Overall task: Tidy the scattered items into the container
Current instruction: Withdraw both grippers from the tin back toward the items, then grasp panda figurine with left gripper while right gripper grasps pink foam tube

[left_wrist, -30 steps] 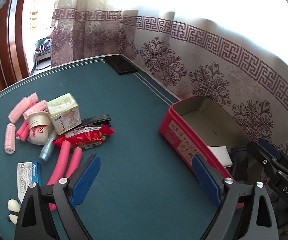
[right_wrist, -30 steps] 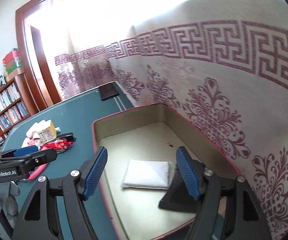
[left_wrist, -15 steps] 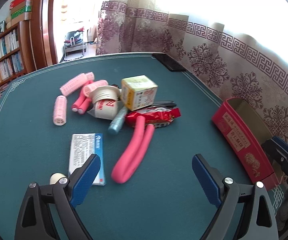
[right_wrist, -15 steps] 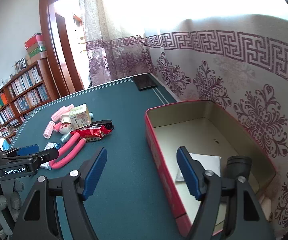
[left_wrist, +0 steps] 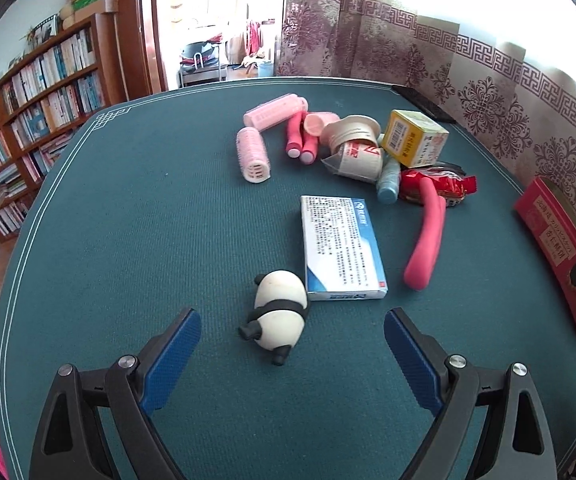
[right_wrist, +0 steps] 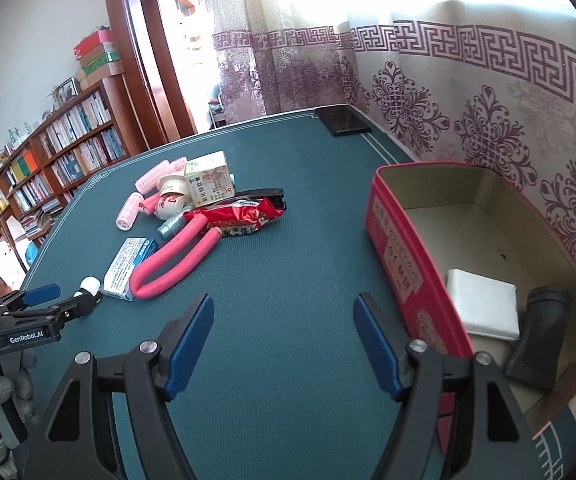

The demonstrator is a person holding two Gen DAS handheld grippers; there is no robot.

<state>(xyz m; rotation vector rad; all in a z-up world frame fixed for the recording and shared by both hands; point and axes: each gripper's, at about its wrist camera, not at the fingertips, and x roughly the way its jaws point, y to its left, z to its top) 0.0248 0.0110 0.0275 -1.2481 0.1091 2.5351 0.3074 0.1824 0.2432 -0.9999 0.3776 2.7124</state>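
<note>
Now both grippers, left (left_wrist: 292, 354) and right (right_wrist: 283, 344), hover with fingers spread over the worktop (left_wrist: 135, 240), one panda (left_wrist: 277, 316) between the left's fingers, two items inside the tin (right_wrist: 392, 240).

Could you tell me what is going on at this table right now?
A person with a gripper in each hand is tidying clutter into the red tin, which already holds a white packet and a black object. Both grippers are open and empty. The left gripper points at a small panda figurine lying beside a blue and white box, likely the next pick. The right gripper hovers over the green table next to the tin. Hair rollers, a paper cup and a red snack packet remain out.
</note>
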